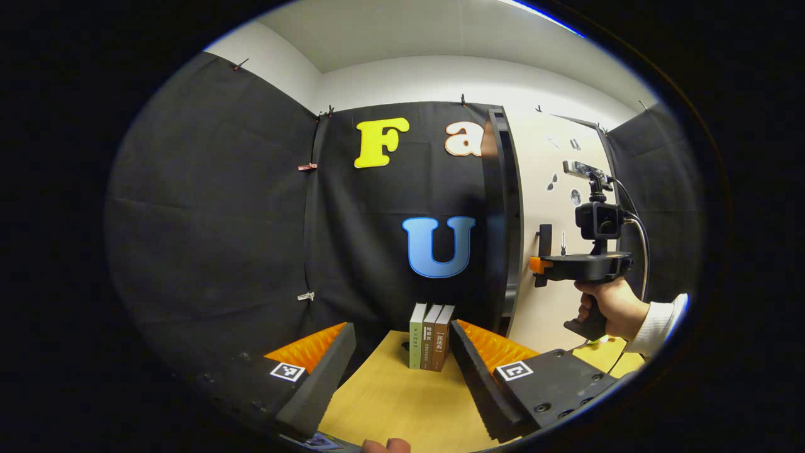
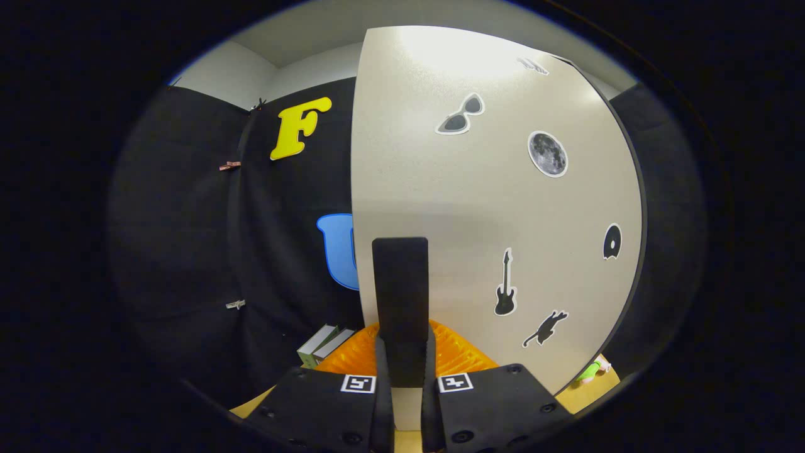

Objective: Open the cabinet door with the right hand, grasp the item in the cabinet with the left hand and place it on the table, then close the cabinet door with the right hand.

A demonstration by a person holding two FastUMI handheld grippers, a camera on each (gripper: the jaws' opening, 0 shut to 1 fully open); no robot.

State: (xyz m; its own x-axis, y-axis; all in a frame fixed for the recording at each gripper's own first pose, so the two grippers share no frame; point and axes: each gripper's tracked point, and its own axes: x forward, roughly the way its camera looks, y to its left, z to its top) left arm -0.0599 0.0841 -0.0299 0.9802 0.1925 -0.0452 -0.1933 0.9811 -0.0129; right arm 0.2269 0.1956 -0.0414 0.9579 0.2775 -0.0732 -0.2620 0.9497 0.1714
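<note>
The door (image 2: 490,207), pale and dotted with stickers, stands in front of my right gripper (image 2: 402,377), whose two fingers press together on the door's dark upright handle (image 2: 400,296).

Going left to right in the left gripper view: the black cloth wall (image 1: 220,220) takes up the left side. Low down, my left gripper (image 1: 402,371) hangs over the wooden table (image 1: 390,402) with its fingers spread wide and nothing between them. Between the fingers and farther back, three books (image 1: 431,336) stand upright on the table, touching one another, against the cloth. Just right of them rises the door's dark edge (image 1: 506,214), and its pale face runs on to the right. Farther right, my right gripper (image 1: 544,264) meets the handle (image 1: 544,239), held by my right hand (image 1: 613,308) in a white sleeve (image 1: 657,324). A small camera (image 1: 597,220) sits on top of that gripper.

In the right gripper view, left to right: the cloth wall, then the books (image 2: 324,345) low down beside the door's left edge, then the door with the handle pinched in my fingers. At the lower right, past the door's bottom corner, something small and green (image 2: 590,372) lies on the table; I cannot tell what it is.
</note>
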